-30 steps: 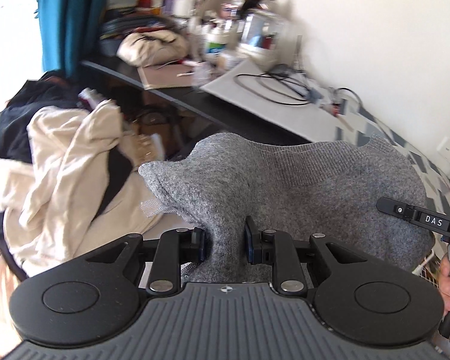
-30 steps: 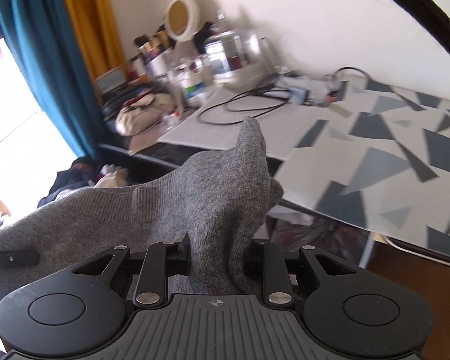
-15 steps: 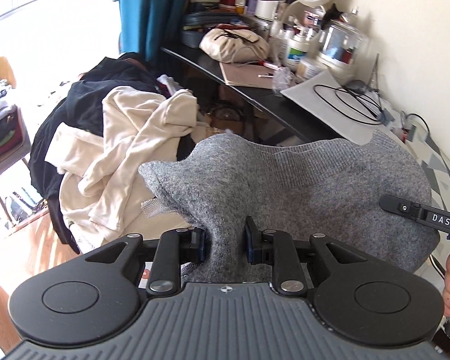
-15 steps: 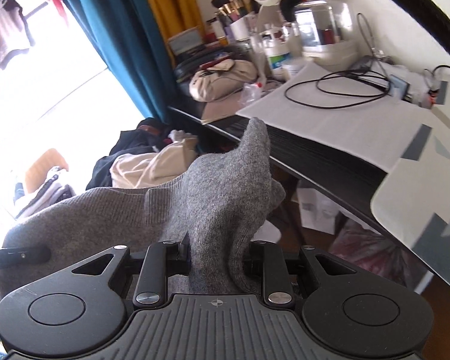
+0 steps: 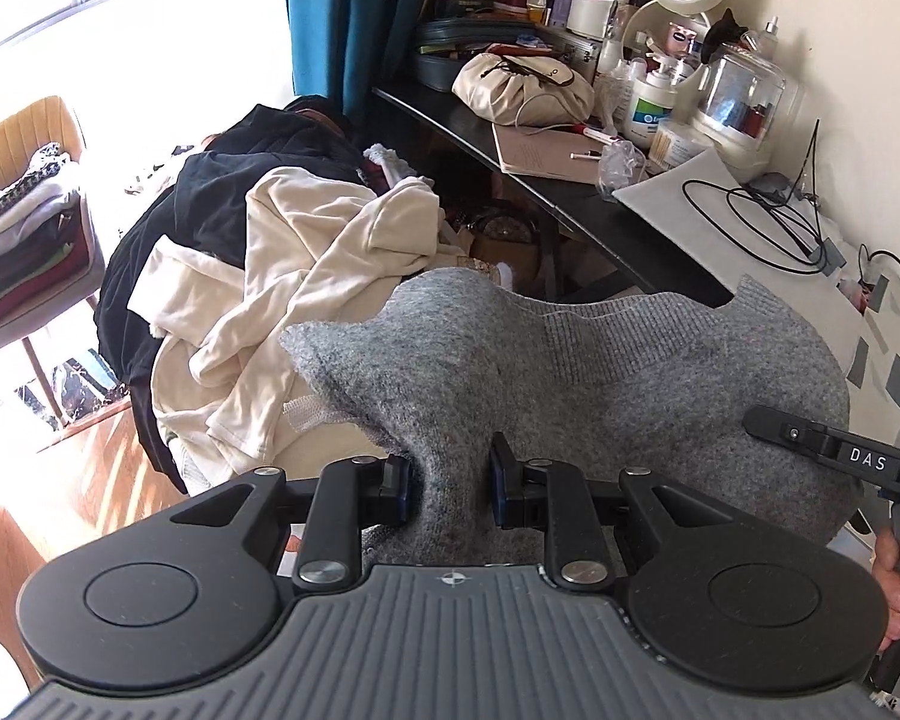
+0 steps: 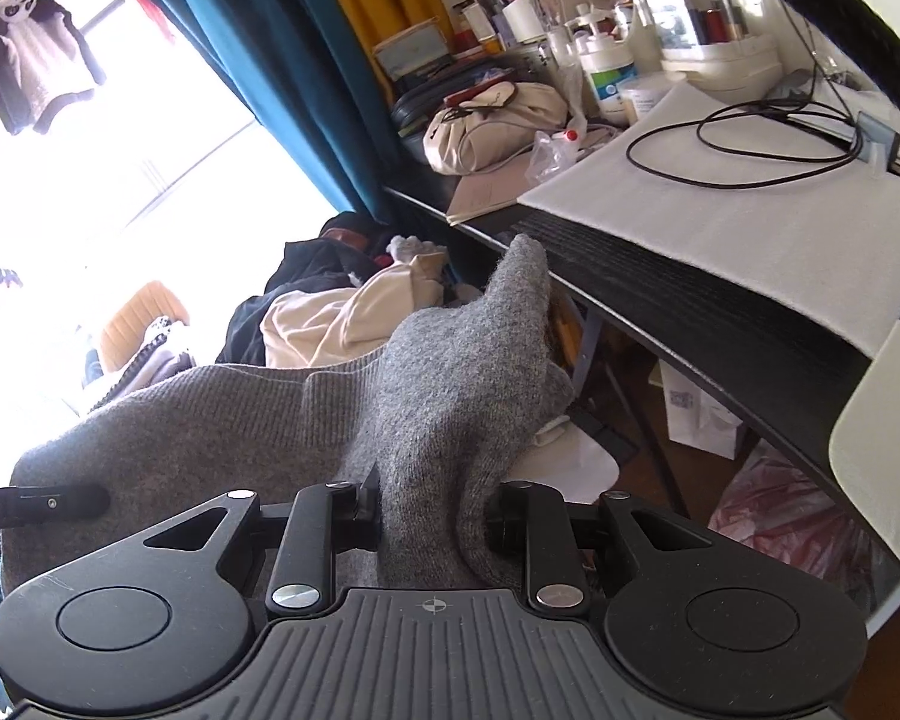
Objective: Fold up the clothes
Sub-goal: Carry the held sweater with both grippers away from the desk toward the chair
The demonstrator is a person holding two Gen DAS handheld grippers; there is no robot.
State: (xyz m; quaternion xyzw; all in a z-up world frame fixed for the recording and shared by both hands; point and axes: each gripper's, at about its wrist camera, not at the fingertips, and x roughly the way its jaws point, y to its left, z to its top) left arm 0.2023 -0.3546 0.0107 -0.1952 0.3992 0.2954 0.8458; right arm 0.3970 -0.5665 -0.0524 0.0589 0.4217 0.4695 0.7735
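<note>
A grey knit sweater (image 5: pixel 630 384) hangs in the air between my two grippers, with its ribbed neck band along the top edge. My left gripper (image 5: pixel 450 480) is shut on one bunched corner of it. My right gripper (image 6: pixel 435 504) is shut on the other corner of the sweater (image 6: pixel 450 372), which sticks up in a point. The right gripper's arm shows at the right edge of the left wrist view (image 5: pixel 840 450).
A heap of cream and black clothes (image 5: pixel 282 252) lies left and ahead. A chair with stacked folded clothes (image 5: pixel 24 222) stands far left. A black desk (image 5: pixel 570 192) crowded with toiletries, a beige bag (image 5: pixel 522 90) and cables runs along the wall.
Both grippers have swung left with the sweater, away from the patterned table and toward the clothes heap and the window. The grip on the sweater is unchanged.
</note>
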